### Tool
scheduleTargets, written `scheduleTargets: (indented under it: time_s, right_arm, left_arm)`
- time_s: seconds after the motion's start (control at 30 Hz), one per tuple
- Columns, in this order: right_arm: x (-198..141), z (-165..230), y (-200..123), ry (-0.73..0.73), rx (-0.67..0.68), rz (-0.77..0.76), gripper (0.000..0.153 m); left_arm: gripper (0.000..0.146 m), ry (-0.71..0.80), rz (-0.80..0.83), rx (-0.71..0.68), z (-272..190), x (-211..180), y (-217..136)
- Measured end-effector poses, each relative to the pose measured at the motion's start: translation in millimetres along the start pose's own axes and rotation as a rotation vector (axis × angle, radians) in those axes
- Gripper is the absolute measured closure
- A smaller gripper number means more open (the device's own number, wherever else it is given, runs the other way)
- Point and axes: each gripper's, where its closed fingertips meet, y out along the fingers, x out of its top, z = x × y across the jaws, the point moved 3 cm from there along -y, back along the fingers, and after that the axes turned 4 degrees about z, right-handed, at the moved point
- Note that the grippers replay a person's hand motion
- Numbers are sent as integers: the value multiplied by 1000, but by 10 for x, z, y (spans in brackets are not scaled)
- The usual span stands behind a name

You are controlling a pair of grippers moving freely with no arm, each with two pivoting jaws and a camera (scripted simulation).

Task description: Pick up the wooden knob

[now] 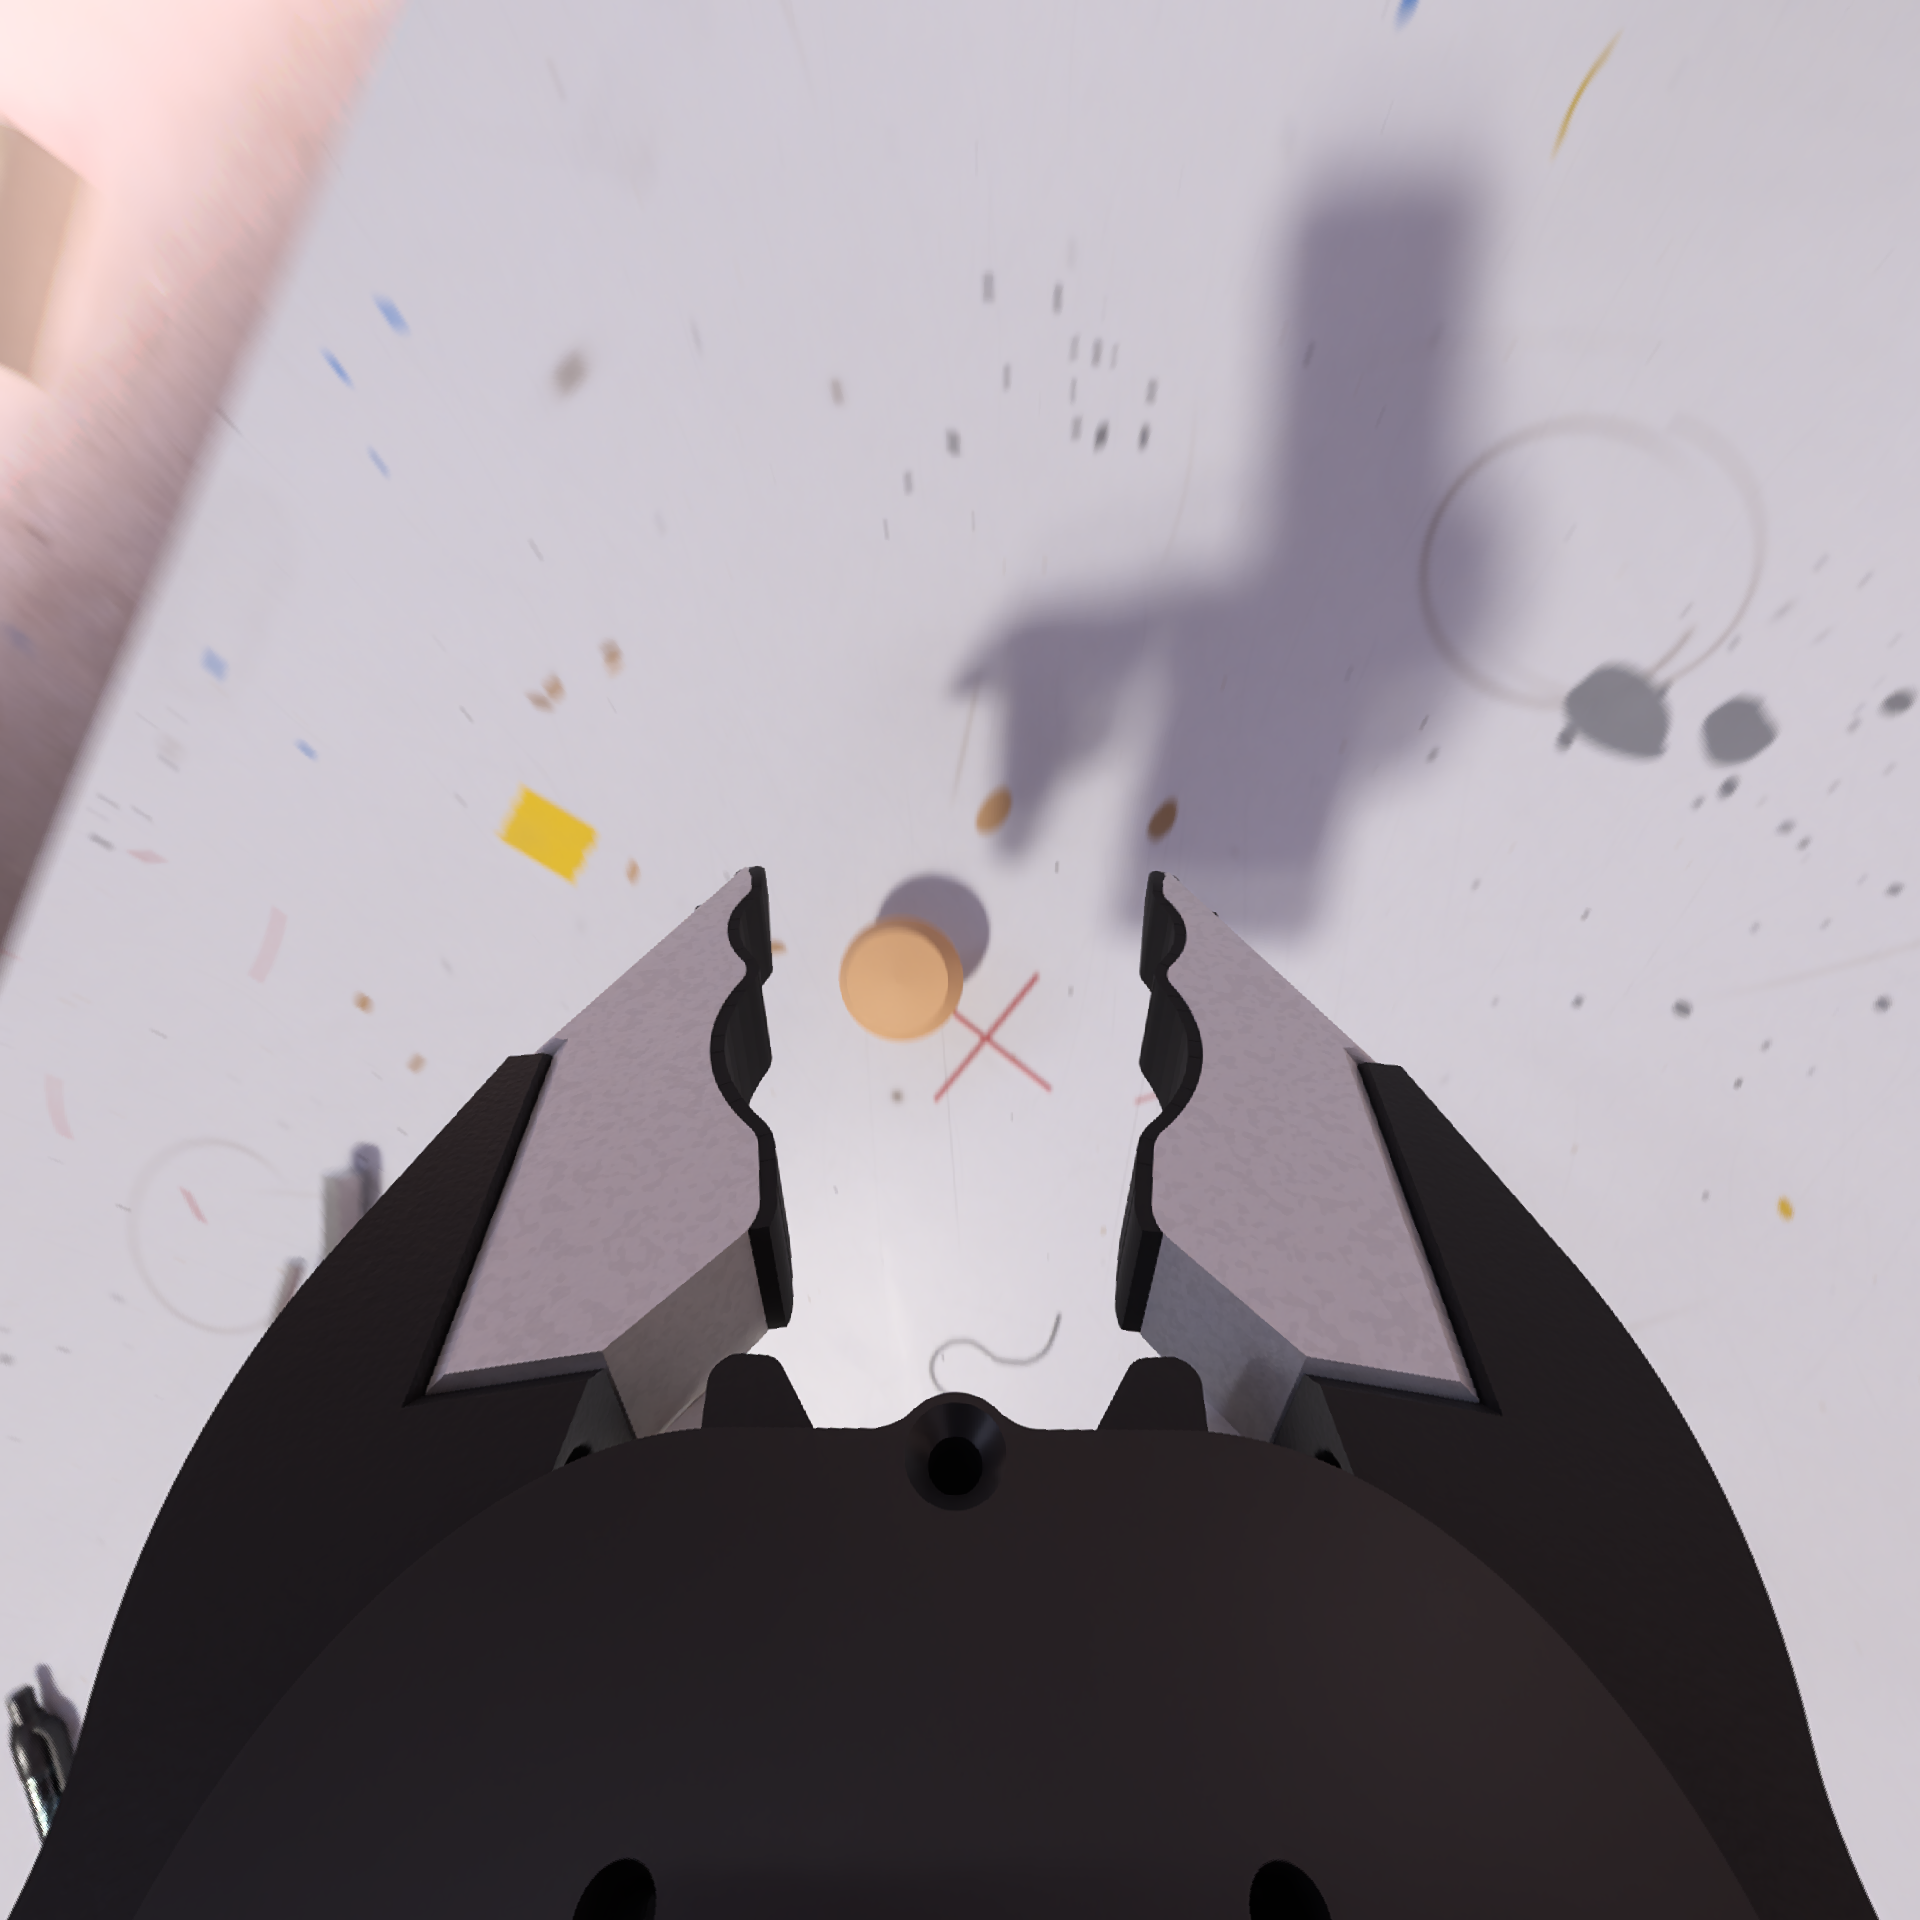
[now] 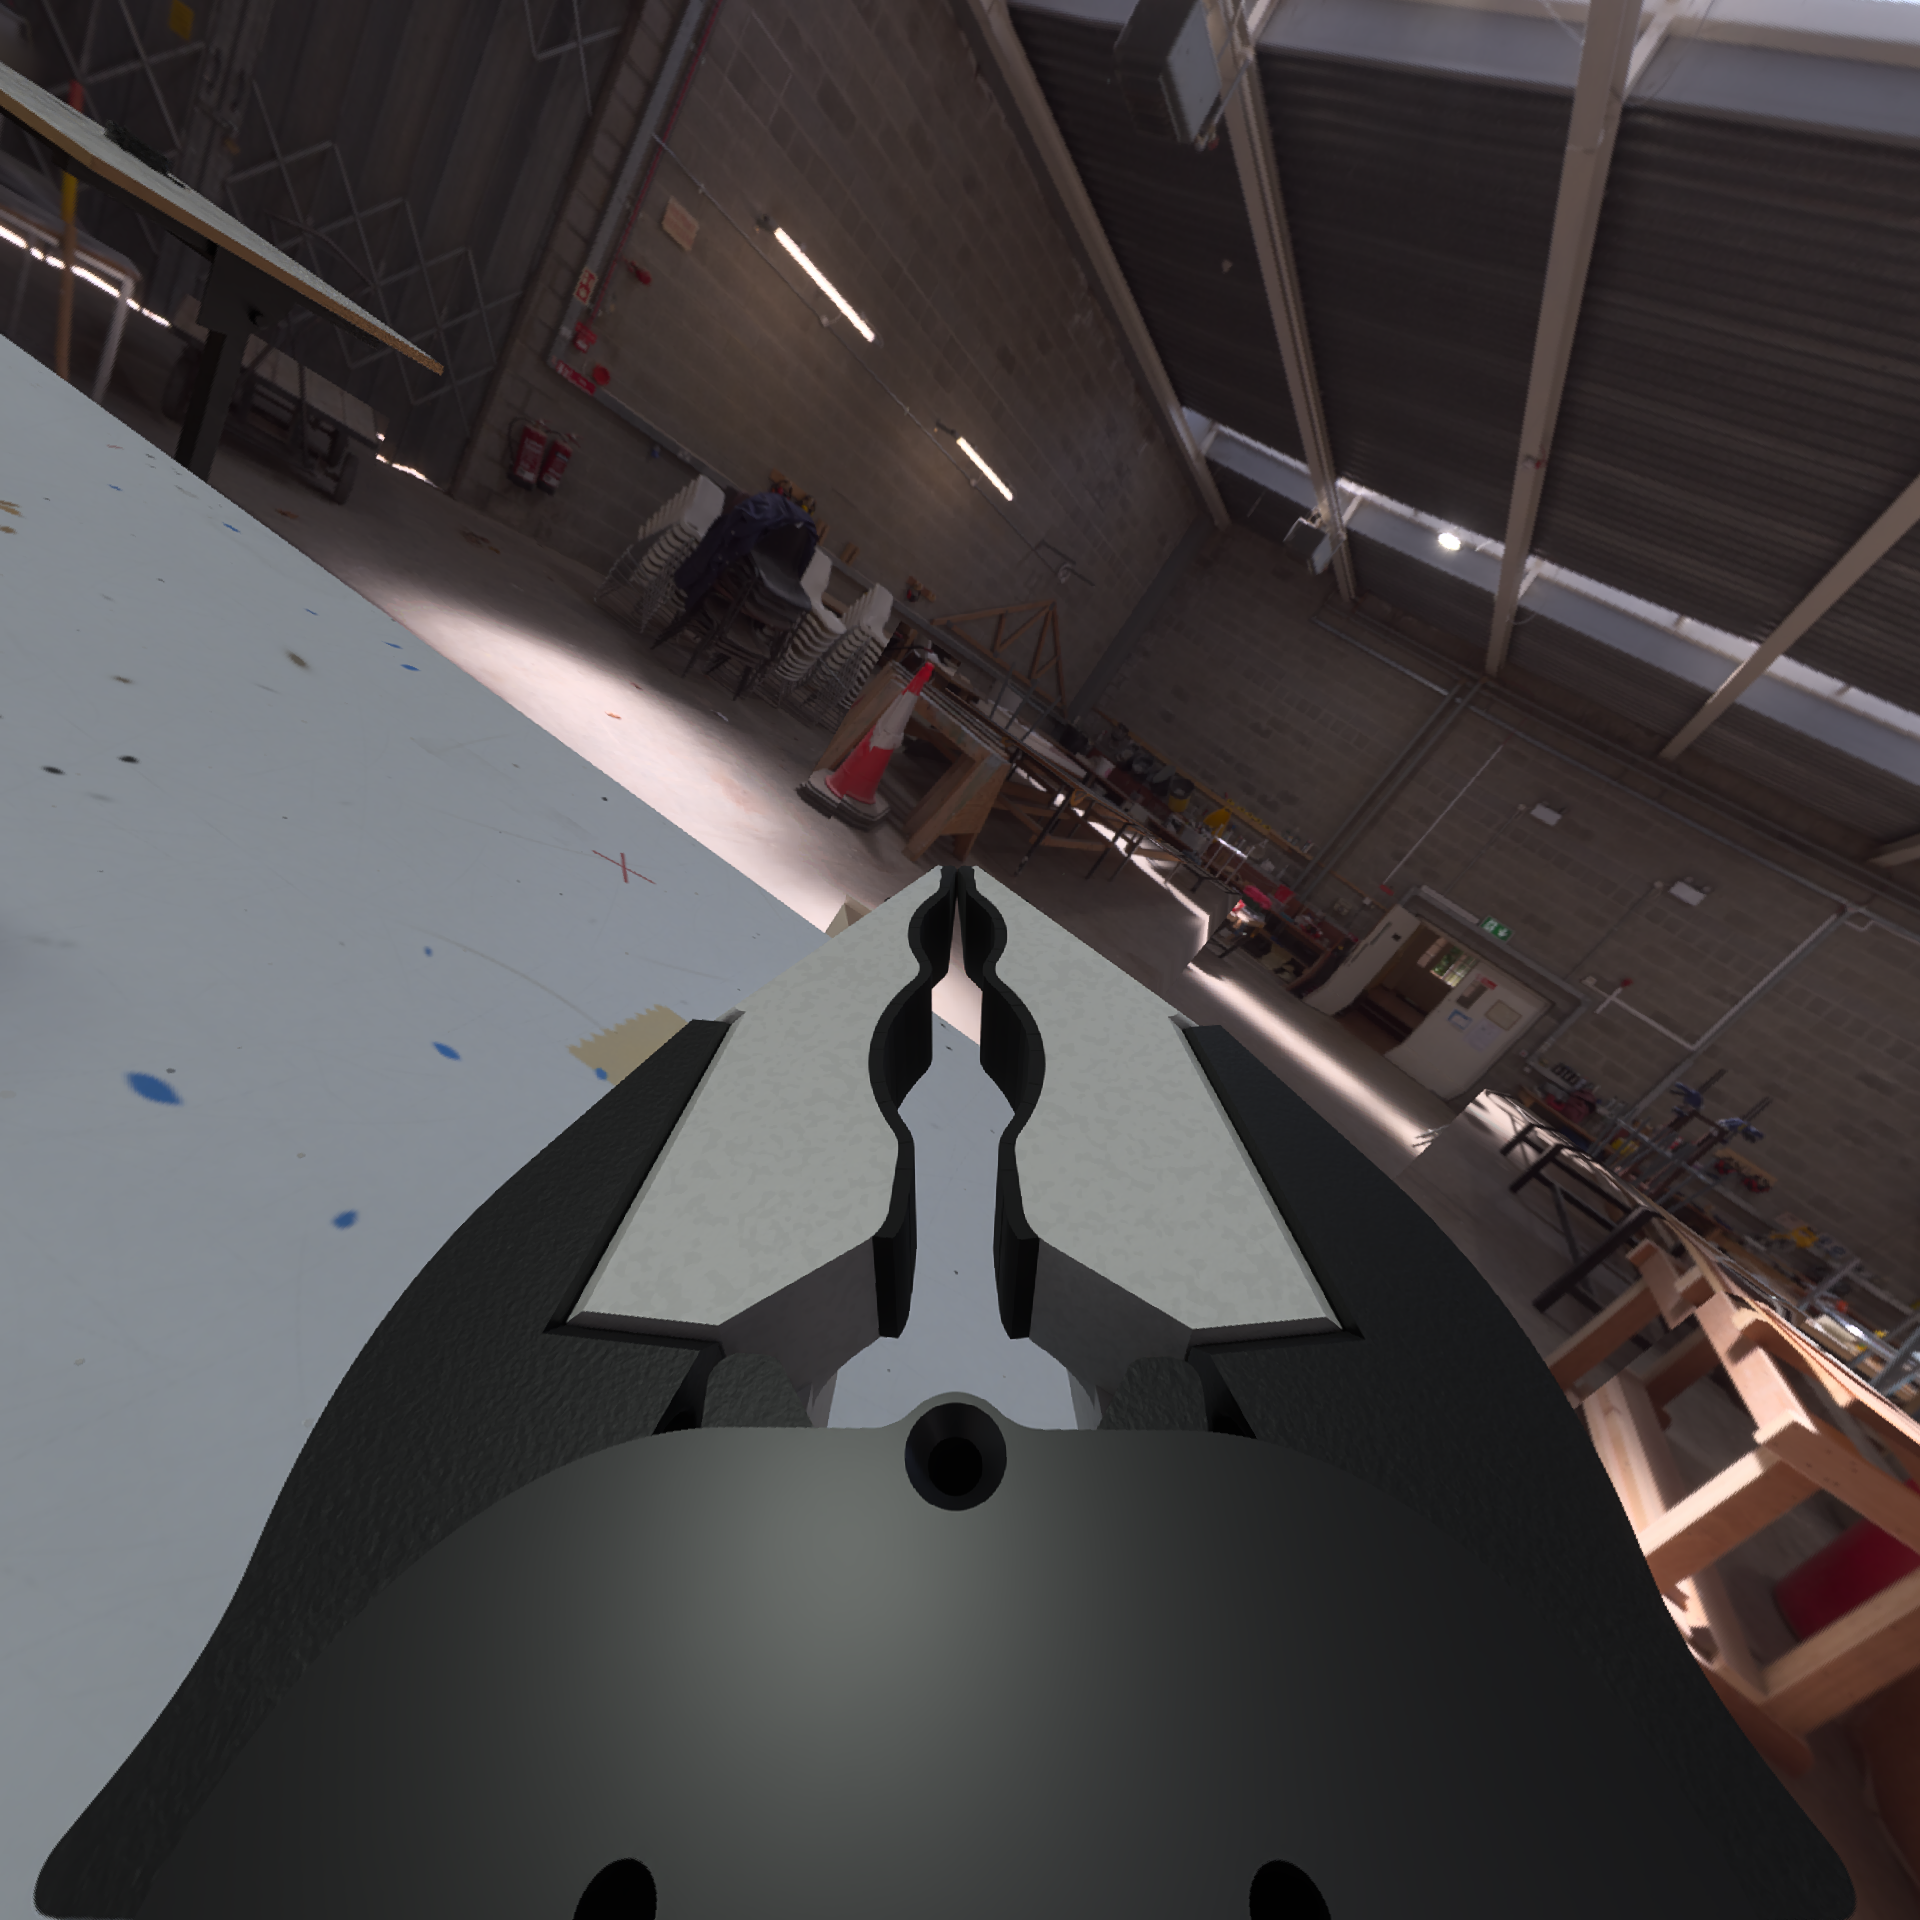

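Your left gripper (image 1: 954,883) hangs over the white table (image 1: 727,520) with its jaws spread wide and nothing between them. The wooden knob (image 1: 899,982) sits on the table below, in the gap between the two fingertips (image 1: 753,914) but closer to the left one, and it touches neither. You see its round, pale orange top face on, with its own round shadow just behind it. A thin red cross (image 1: 992,1039) is drawn on the table just beside the knob, toward the right finger. The gripper's dark shadow (image 1: 1247,623) falls on the table farther ahead and to the right.

The table is speckled with small marks: a yellow rectangle (image 1: 549,831) off to the left of the knob, grey blots (image 1: 1621,712) and a faint ring (image 1: 1590,561) out to the right. No container shows in either view, so there is nothing to report inside one. A small dark metal object (image 1: 31,1756) pokes in at the lower left edge, too cut off to name.

Your right gripper (image 2: 956,878) is clenched, tips meeting, and holds nothing. It points past the table edge (image 2: 623,748) toward a workshop hall, where a red and white cone (image 2: 878,748) stands on the floor near stacked chairs (image 2: 821,634). The knob does not show in that view
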Motion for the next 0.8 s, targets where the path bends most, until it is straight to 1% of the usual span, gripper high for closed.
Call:
scheduleTargets:
  time_s: [0.13,0.2,0.3,0.43,0.63,0.8]
  right_arm:
    - [-12,3,7,8,8,5,153]
    - [-15,9,11,6,11,7,153]
    - [-20,17,19,6,17,10,153]
    - [-23,20,25,13,23,11,153]
    - [-25,22,29,20,29,9,153]
    - [-34,27,37,26,37,13,153]
  left_arm:
    - [81,-34,170,-60,60,-290,290]
    - [86,-51,212,-81,81,-385,389]
    - [87,-88,260,-71,140,-496,486]
    - [88,-138,215,-128,145,-483,528]
    - [104,-157,236,-104,164,-492,547]
    - [104,-182,246,-109,182,-509,557]
